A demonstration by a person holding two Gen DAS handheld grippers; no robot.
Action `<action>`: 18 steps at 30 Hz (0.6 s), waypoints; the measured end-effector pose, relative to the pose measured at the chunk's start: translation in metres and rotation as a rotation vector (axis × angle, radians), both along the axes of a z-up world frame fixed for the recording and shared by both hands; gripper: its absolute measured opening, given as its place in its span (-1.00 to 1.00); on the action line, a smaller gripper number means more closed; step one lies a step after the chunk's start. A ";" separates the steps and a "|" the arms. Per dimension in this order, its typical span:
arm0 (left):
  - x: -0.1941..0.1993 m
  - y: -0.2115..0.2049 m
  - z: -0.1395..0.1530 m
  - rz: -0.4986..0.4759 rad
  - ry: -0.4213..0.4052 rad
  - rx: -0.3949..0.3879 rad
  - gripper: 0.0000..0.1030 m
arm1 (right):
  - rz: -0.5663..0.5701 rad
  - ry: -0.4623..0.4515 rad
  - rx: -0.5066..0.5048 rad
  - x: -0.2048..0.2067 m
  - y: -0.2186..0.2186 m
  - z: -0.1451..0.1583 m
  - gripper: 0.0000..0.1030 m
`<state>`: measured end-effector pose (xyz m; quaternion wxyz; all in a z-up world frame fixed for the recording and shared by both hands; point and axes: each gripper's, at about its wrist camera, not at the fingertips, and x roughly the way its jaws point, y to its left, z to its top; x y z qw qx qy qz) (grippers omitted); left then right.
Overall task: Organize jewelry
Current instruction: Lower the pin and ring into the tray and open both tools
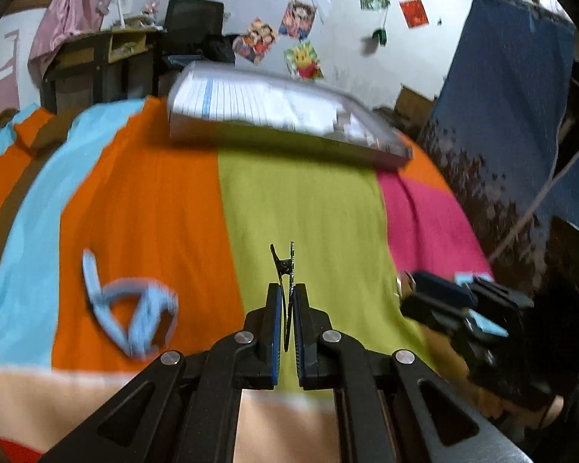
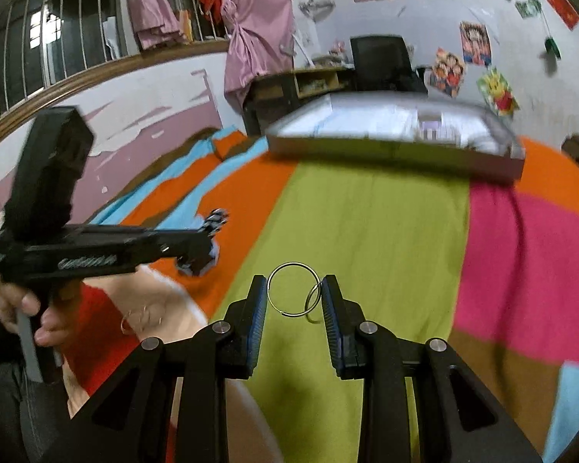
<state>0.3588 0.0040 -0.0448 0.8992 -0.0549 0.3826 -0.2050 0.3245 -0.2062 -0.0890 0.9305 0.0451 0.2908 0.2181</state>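
Left gripper [image 1: 287, 301] pinches a thin dark hair clip [image 1: 285, 270] (edge-on); right gripper [image 2: 294, 297], half-spread, holds 2 linked silver rings [image 2: 294, 289].

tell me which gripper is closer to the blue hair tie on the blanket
Left. The left gripper hangs just right of the blue hair tie; the right gripper is farther right.
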 end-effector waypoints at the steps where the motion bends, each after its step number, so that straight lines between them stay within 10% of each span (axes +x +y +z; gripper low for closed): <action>1: 0.006 -0.001 0.004 0.006 -0.008 -0.005 -0.88 | 0.003 -0.008 0.003 0.005 -0.002 0.008 -0.50; 10: 0.106 -0.005 0.053 0.052 -0.110 -0.001 -0.88 | 0.009 -0.114 -0.071 0.095 -0.007 0.082 -0.50; 18: 0.179 -0.001 0.037 0.097 -0.051 -0.032 -0.88 | -0.042 -0.120 -0.137 0.181 0.013 0.085 -0.50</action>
